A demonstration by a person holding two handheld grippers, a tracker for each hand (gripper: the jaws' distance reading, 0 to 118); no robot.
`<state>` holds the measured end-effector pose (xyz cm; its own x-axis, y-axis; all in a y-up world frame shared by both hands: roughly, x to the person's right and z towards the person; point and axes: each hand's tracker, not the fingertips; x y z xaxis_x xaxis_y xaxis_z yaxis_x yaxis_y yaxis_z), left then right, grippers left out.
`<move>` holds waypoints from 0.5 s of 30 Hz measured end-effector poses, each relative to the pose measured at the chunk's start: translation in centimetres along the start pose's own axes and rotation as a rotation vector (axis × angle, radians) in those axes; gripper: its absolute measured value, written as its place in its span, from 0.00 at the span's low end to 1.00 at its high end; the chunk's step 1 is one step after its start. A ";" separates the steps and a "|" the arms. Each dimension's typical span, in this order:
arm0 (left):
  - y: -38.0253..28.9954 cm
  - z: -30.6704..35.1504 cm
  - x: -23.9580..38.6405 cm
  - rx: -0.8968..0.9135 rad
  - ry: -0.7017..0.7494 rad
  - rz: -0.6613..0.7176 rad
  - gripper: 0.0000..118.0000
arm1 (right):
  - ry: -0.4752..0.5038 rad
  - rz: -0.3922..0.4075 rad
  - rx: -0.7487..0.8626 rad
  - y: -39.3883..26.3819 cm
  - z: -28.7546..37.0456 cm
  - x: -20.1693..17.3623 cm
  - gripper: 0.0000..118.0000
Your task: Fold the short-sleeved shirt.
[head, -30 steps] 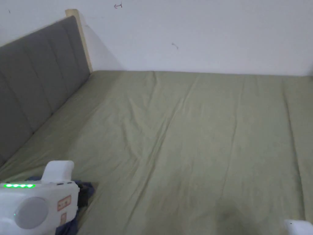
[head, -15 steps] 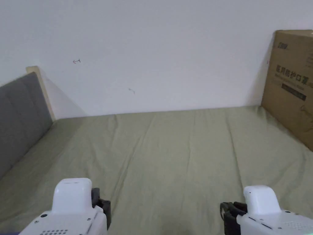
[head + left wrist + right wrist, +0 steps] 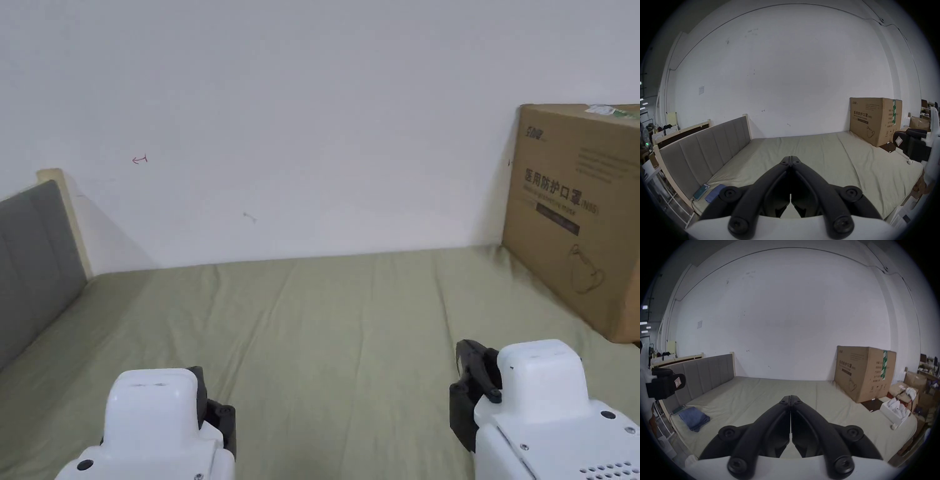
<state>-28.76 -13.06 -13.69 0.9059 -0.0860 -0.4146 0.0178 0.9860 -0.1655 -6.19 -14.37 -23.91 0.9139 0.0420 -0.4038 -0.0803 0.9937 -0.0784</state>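
Observation:
A folded blue shirt (image 3: 694, 418) lies on the green bed sheet (image 3: 769, 395) near the bed's front left corner, by the headboard; a part of the shirt (image 3: 713, 194) shows beside my left gripper's arm. My left gripper (image 3: 790, 160) is held above the bed, jaws pressed together with nothing between them. My right gripper (image 3: 790, 398) is also shut and empty, held over the sheet well to the right of the shirt. In the head view the left gripper (image 3: 209, 406) and the right gripper (image 3: 472, 381) are at the bottom, side by side.
A grey padded headboard (image 3: 34, 269) runs along the bed's left side, and a phone (image 3: 701, 191) lies beside it. A big cardboard box (image 3: 578, 212) stands at the right by the white wall. White boxes (image 3: 894, 412) and more cartons sit past the bed's right edge.
The head camera has swung up and to the right. Both grippers have risen into the bottom of the head view, away from the blue shirt, which has left that view.

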 end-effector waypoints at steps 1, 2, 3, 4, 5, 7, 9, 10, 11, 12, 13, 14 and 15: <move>0.0 0.0 0.0 -0.001 0.000 0.006 0.00 | -0.002 0.003 0.005 -0.1 0.2 0.1 0.00; 0.0 0.0 -0.1 0.000 -0.004 0.006 0.00 | -0.001 0.000 0.000 -0.1 0.1 0.1 0.00; 0.1 -0.1 -0.1 0.002 -0.002 0.008 0.00 | -0.002 -0.013 -0.008 0.0 0.1 0.2 0.00; 0.1 -0.1 -0.1 0.004 0.005 0.005 0.00 | 0.003 -0.026 -0.018 0.0 0.0 0.3 0.00; 0.2 -0.1 -0.2 0.007 0.008 0.002 0.00 | 0.006 -0.031 -0.020 -0.2 0.0 0.5 0.00; 0.4 -0.2 -0.2 0.006 0.017 0.013 0.00 | -0.009 -0.023 -0.024 -0.3 -0.1 0.4 0.00; 0.4 -0.2 -0.3 0.008 0.008 0.025 0.00 | -0.018 -0.013 -0.025 -0.4 -0.2 0.5 0.00; 0.3 -0.3 -0.2 0.009 0.012 0.024 0.00 | -0.019 -0.015 -0.028 -0.4 -0.2 0.6 0.00; 0.3 -0.3 -0.1 0.012 0.013 0.018 0.00 | -0.018 -0.018 -0.029 -0.4 -0.3 0.6 0.00; 0.2 -0.4 0.0 0.013 0.019 0.012 0.00 | -0.018 -0.022 -0.029 -0.4 -0.3 0.7 0.00; 0.1 -0.5 0.2 0.011 0.025 0.002 0.00 | -0.020 -0.025 -0.029 -0.4 -0.2 0.7 0.00; 0.1 -0.6 0.2 0.010 0.025 -0.002 0.00 | -0.020 -0.024 -0.030 -0.4 -0.3 0.7 0.00; 0.0 -0.6 0.2 0.009 0.028 -0.001 0.00 | -0.021 -0.024 -0.030 -0.4 -0.3 0.8 0.00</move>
<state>-28.82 -13.14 -14.33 0.8939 -0.0910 -0.4389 0.0227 0.9871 -0.1583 -5.59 -14.74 -24.47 0.9238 0.0211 -0.3822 -0.0701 0.9909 -0.1147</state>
